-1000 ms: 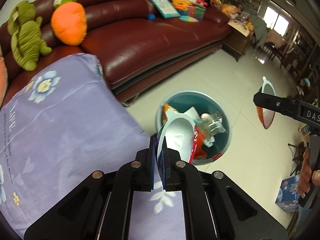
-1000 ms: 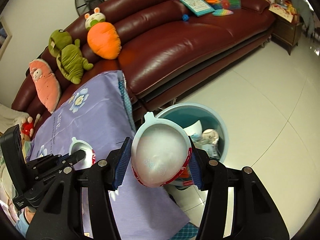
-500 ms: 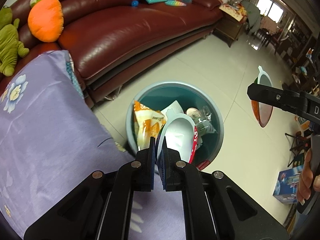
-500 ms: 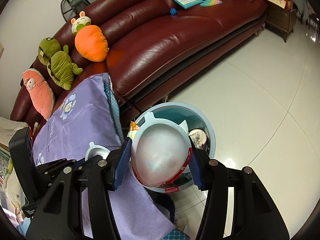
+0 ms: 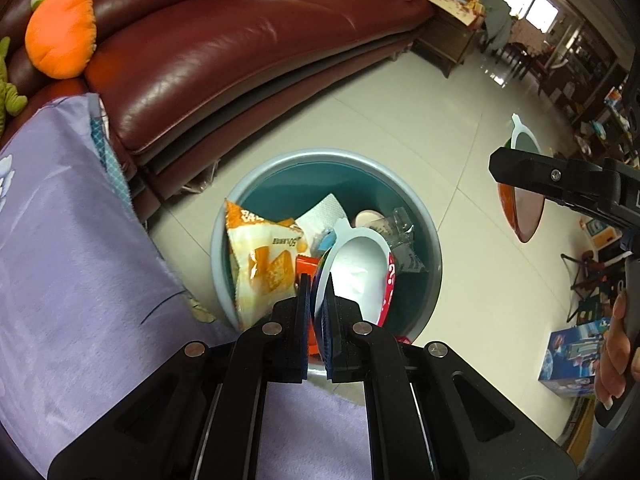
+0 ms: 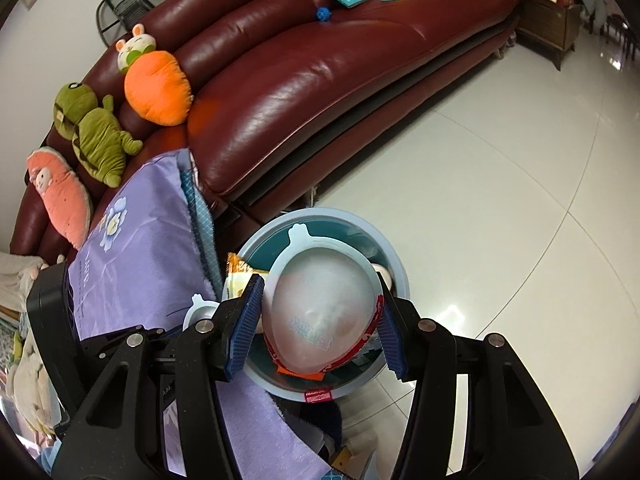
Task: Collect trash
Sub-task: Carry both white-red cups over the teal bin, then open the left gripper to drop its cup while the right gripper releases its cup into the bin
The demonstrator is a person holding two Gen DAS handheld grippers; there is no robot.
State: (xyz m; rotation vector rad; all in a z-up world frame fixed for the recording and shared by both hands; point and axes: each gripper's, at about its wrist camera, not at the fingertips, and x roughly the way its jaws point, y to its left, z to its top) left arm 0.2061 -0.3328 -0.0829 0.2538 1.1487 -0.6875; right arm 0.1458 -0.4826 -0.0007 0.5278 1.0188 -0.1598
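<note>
Left wrist view: the left gripper (image 5: 316,300) has its jaws pressed onto the edge of a white cup (image 5: 362,268) with a red label band, pinching its wall. The cup stands on edge, its long axis running toward 12 o'clock, mouth facing 3 o'clock. It hangs directly over the blue bin (image 5: 434,248), which holds a snack bag (image 5: 260,256) and tissue. Of the two, this one looks nearer the bin's middle. At 3 o'clock the right gripper (image 5: 524,184) carries its own cup over the floor (image 5: 460,128).

Right wrist view: the right gripper (image 6: 320,320) has its jaws spread around a second cup (image 6: 320,312), clamping its sides, translucent base toward the camera, tab at 12 o'clock. The bin (image 6: 396,268) lies straight beyond it. A release should drop either cup in.
</note>
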